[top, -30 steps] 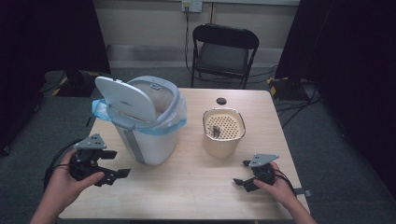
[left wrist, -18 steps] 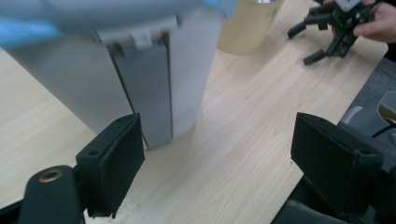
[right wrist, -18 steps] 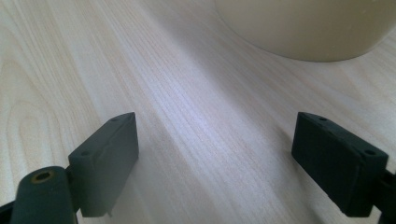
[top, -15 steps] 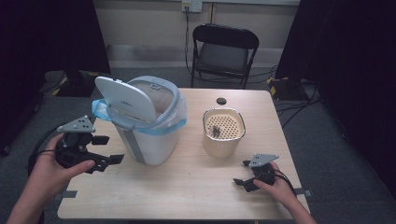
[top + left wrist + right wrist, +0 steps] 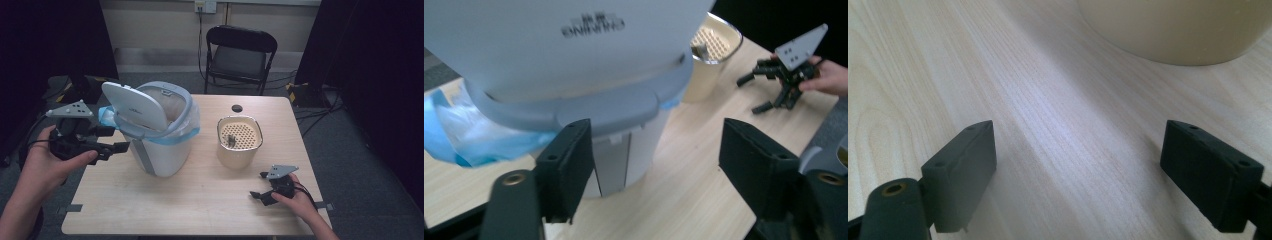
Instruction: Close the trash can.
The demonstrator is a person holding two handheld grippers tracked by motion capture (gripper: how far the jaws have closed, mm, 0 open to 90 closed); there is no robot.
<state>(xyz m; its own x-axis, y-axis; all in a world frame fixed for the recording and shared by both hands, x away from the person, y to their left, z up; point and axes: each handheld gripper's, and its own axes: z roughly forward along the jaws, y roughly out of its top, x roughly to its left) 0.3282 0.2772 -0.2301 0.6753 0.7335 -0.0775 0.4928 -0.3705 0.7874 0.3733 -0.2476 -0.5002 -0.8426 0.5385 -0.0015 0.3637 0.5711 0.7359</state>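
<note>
Two grippers, one bin in hand's reach. Left gripper (image 5: 112, 140): raised off table, jaws apart with nothing between, having just been closing; pointed at trash bin (image 5: 162, 142) directly ahead. Bin lid (image 5: 135, 106): hinged, tilted open, grey rim (image 5: 599, 107) just above jaws. Judged light, stiff, smooth plastic, likely slippery; best hold at lid's front edge. Blue liner bag (image 5: 107, 116): soft, tear-prone. Right gripper (image 5: 261, 186): jaws apart, empty, low over table (image 5: 200, 200), cream strainer pot (image 5: 239, 142) just ahead.
</note>
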